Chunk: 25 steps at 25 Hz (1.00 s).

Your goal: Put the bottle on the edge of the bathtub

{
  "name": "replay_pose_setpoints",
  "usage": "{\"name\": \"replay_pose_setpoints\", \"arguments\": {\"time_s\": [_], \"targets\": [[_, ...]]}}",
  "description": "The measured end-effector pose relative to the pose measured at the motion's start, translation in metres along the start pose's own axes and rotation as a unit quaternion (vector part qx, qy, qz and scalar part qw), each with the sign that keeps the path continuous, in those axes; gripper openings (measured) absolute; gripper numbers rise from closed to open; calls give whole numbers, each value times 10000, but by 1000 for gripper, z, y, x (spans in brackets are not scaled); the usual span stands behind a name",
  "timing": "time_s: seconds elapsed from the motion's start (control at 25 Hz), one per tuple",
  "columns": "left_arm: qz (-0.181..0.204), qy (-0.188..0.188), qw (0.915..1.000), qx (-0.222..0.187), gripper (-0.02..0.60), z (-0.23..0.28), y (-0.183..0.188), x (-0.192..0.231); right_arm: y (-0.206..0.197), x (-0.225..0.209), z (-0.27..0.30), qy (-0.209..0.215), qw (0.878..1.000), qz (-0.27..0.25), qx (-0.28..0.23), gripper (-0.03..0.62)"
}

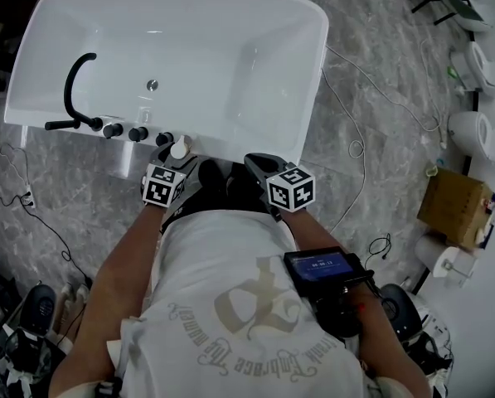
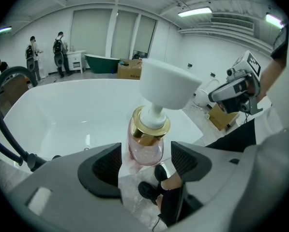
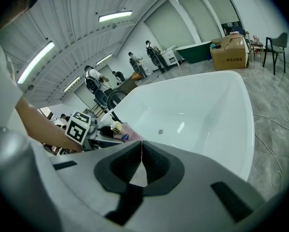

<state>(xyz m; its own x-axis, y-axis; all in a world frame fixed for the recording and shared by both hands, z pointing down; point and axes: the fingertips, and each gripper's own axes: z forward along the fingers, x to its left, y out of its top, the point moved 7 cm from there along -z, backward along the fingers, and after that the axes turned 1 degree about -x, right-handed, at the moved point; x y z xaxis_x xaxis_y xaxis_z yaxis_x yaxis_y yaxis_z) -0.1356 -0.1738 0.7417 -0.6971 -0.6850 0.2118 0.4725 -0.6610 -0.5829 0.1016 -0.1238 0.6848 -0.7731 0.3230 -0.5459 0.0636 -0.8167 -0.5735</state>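
A pink glass bottle (image 2: 146, 139) with a gold collar and a wide white pump cap stands upright on the near rim of the white bathtub (image 1: 230, 143). From the head view only its white cap (image 1: 178, 148) shows. My left gripper (image 2: 145, 161) is open, one jaw on each side of the bottle with a gap on both sides. In the head view the left gripper (image 1: 175, 162) sits at the rim just behind the bottle. My right gripper (image 3: 141, 151) is shut with nothing between its jaws, and it hovers at the rim (image 1: 259, 166) to the right of the bottle (image 3: 116, 127).
A black curved faucet (image 1: 75, 81) and black knobs (image 1: 123, 130) stand on the rim left of the bottle. Cables (image 1: 355, 148) trail over the marble floor to the right. A cardboard box (image 1: 454, 206) and paper rolls lie at far right. People (image 2: 33, 57) stand far behind.
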Motion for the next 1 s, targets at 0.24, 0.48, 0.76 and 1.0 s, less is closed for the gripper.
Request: {"name": "replay_pose_setpoints", "arguments": {"time_s": [0.24, 0.48, 0.76, 1.0], "targets": [[83, 2, 9999, -83, 319, -12, -5, -4, -8, 2, -3, 8, 10000, -45, -18, 6], [-212, -69, 9993, -289, 319, -37, -10, -2, -5, 14, -1, 59, 9998, -136, -101, 6], [-511, -44, 9960, -730, 319, -73, -10, -3, 1, 27, -3, 98, 9992, -279, -256, 6], [-747, 69, 9884, -1318, 266, -111, 4, -1, 15, 43, -4, 145, 9976, -496, -466, 6]]}}
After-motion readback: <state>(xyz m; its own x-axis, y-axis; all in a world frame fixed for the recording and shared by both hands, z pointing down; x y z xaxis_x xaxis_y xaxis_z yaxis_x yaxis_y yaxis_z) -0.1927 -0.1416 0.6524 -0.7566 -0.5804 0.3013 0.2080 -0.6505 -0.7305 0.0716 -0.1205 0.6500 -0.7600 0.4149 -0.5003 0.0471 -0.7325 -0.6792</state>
